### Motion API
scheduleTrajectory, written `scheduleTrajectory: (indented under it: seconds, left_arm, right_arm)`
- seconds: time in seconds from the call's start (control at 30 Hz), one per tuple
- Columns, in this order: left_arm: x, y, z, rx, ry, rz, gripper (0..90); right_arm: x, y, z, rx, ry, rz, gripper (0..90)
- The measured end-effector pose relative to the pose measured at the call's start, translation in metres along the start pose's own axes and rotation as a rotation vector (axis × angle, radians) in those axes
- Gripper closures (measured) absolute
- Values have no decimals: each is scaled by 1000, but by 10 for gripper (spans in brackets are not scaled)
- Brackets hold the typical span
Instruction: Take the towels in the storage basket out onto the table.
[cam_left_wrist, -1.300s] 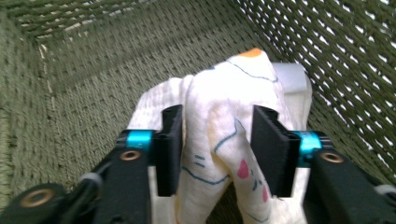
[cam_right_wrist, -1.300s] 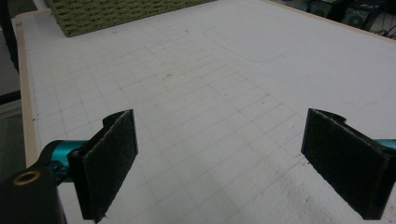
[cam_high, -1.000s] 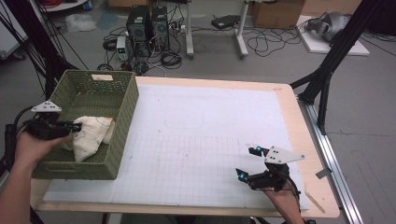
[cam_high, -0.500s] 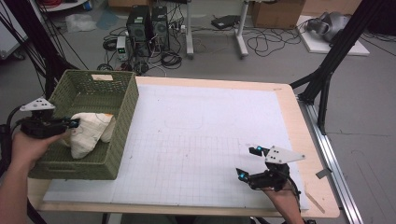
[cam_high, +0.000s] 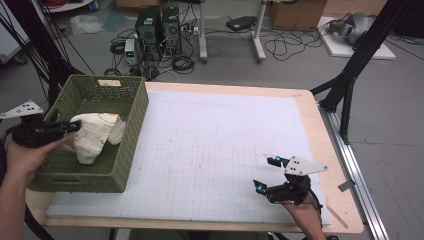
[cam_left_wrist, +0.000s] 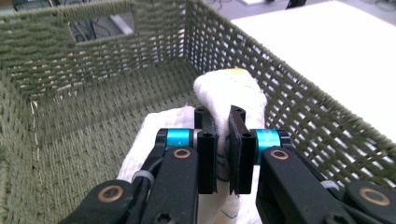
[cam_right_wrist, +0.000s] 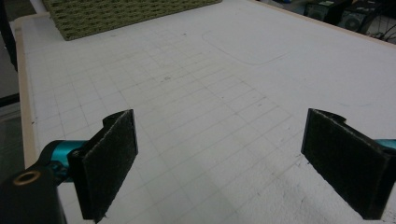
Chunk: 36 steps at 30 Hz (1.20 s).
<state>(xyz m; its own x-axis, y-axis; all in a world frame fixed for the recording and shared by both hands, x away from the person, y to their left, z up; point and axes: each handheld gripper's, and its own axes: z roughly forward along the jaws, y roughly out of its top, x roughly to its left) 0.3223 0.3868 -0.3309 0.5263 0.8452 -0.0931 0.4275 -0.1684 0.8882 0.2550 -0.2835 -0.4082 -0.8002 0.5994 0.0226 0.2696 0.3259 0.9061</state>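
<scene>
Spreading across most of the high view, the surface (cam_high: 225, 150) carries a white gridded mat and, at its left, a green woven basket (cam_high: 131, 130). Inside the basket a white cloth (cam_high: 92, 135) hangs pinched in the left gripper (cam_left_wrist: 223, 140), jaws nearly together on a fold. The right gripper (cam_high: 267, 175) rests wide and empty near the front edge. Lifting the cloth out looks like the step in hand (the lower end sits below the rim); next it must clear the basket wall.

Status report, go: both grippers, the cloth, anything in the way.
Left gripper shut on cloth, over basket. Right gripper open, empty, above mat. Basket wall beside cloth.
</scene>
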Motion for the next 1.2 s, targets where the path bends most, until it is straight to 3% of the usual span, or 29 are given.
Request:
scheduleTrajectory:
  seconds: [0.37, 0.57, 1.0, 1.2]
  left_arm:
    - [-10, 17, -15, -92, -57, 8, 837]
    - [-20, 31, -18, -122, -97, 38, 837]
    - [-52, 68, -20, -182, -190, 108, 837]
    - [-68, 79, -15, -187, -237, 136, 837]
  right_arm:
    - [0, 1, 1, -1, -1, -2, 100]
    - [0, 0, 1, 1, 0, -3, 100]
    - [-1, 1, 1, -2, -1, -5, 100]
    - [-1, 1, 1, -2, 1, -8, 100]
